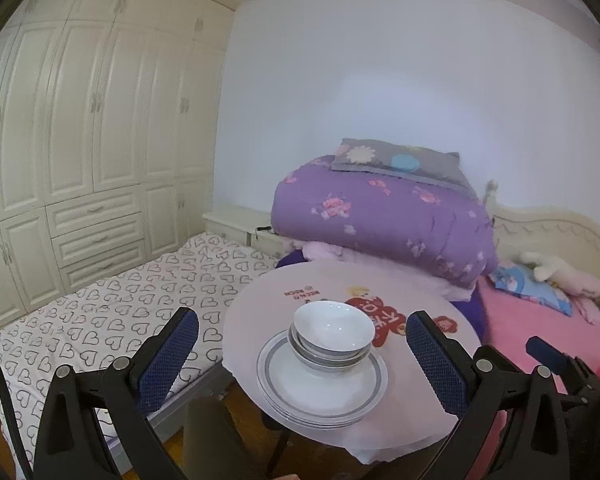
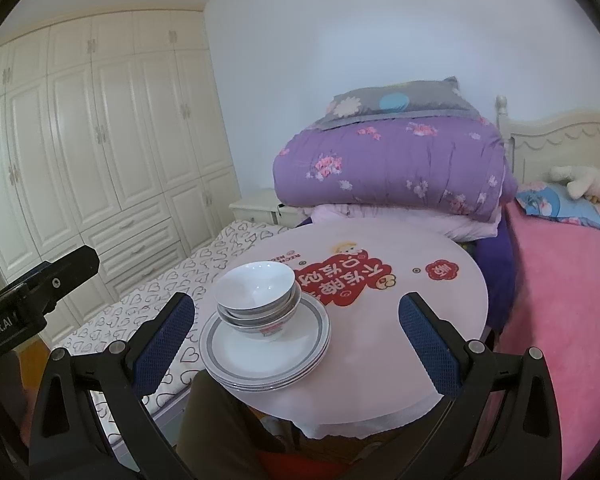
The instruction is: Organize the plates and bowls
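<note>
Blue-padded left claw (image 1: 302, 354) and right claw (image 2: 296, 334) stood wide apart, holding nothing. Beyond, nested bowls (image 2: 256, 294) sat on stacked plates (image 2: 266, 354) at the round counter's (image 2: 440, 320) near edge: glazed, slippery, breakable; best gripped by the rim.

From my feeds I log: bowls (image 2: 256, 288), white with grey bands; plates (image 2: 268, 354), white, grey-ringed rims; table (image 2: 400, 344), pale pink with red printed lettering; quilt (image 2: 388, 168), purple with pink flowers; pillow (image 2: 396, 102), grey with a blue dot and pale flower; sheet (image 1: 112, 312), white with outlined hearts; blanket (image 2: 560, 300), pink; wardrobe (image 1: 80, 120), cream; finger pads (image 2: 162, 344), blue on black arms.
</note>
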